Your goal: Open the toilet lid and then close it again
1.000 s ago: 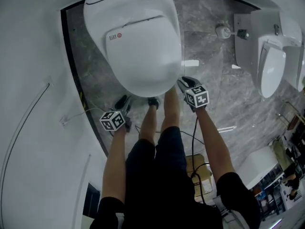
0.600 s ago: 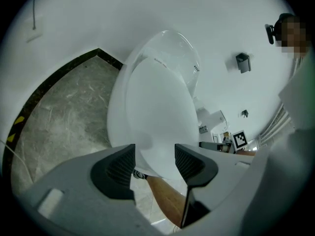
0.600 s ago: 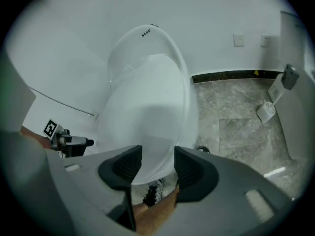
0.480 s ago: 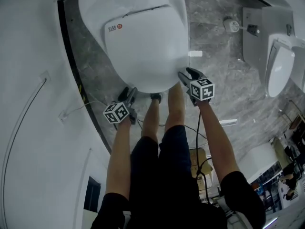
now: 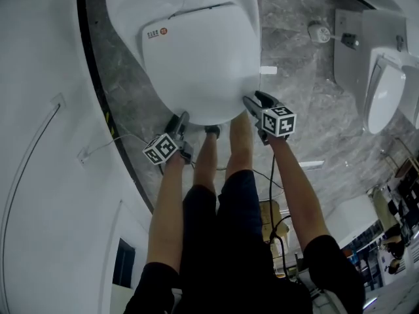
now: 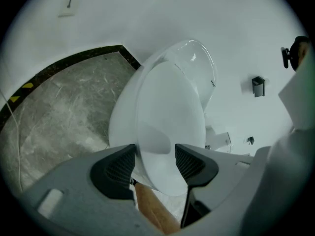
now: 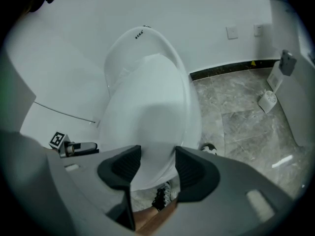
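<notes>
Across the top centre of the head view, the toilet lid [image 5: 190, 51] is lying shut over the bowl, its long axis running from the hinge at the upper edge of the frame down to a rounded front end that is pointing at the person's legs. That front end is what the coming lift depends on. The left gripper [image 5: 178, 124] is sitting just beside its lower-left curve, and the right gripper [image 5: 256, 102] just beside its lower-right curve, so the two are flanking the rim about equally near. If either is nearer, it is the right.

Both grippers are released, their jaws having just been opening. In the left gripper view the left gripper [image 6: 155, 154] is framing the lid's front [image 6: 170, 127] in its gap, and the right gripper [image 7: 157, 156] is doing the same with the lid [image 7: 147, 107] in its own view. In neither are the pads pressing on anything.

Both forearms are reaching down and forward, the grippers slanting steeply toward the floor with their marker cubes turned upward — a pose that seems to be setting up a hold under the rim.
</notes>
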Motion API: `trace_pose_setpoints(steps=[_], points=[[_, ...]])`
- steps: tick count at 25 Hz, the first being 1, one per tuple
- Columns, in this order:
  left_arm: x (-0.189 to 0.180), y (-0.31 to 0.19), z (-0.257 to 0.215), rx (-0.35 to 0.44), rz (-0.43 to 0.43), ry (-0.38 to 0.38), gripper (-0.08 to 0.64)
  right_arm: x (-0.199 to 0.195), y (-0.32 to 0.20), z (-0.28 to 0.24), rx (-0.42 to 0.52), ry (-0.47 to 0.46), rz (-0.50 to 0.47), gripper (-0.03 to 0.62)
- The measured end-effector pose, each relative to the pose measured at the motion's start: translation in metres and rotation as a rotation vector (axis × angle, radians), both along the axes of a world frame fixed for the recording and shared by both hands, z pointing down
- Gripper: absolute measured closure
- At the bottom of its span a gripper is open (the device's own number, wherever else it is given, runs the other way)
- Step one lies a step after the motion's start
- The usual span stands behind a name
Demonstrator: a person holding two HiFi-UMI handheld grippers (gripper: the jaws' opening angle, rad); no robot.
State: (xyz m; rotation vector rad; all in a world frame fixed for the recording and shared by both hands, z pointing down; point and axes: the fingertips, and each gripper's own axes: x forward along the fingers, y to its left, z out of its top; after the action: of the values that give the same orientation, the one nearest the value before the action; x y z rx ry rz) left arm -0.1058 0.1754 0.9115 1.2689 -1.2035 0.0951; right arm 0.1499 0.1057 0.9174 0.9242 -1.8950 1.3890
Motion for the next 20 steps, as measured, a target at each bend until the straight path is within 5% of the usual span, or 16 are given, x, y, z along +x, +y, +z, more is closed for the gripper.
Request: trace_pose_setpoints(steps=[8, 13, 20], points=[[0.001, 0.001, -0.002, -0.003, -0.036, 0.026, 0.318, -0.012, 0.005, -0.005, 0.007, -0.067, -0.004, 0.284], [0.002, 0.002, 0.004, -0.045, -0.048, 0.026, 0.318, -0.011, 0.001, -0.007, -0.012, -0.086, 0.122, 0.286], [-0.001, 0.003, 0.006, -0.053, -0.090, 0.014, 0.318, 0.001, 0.001, -0.004, -0.051, -0.102, 0.193, 0.408]])
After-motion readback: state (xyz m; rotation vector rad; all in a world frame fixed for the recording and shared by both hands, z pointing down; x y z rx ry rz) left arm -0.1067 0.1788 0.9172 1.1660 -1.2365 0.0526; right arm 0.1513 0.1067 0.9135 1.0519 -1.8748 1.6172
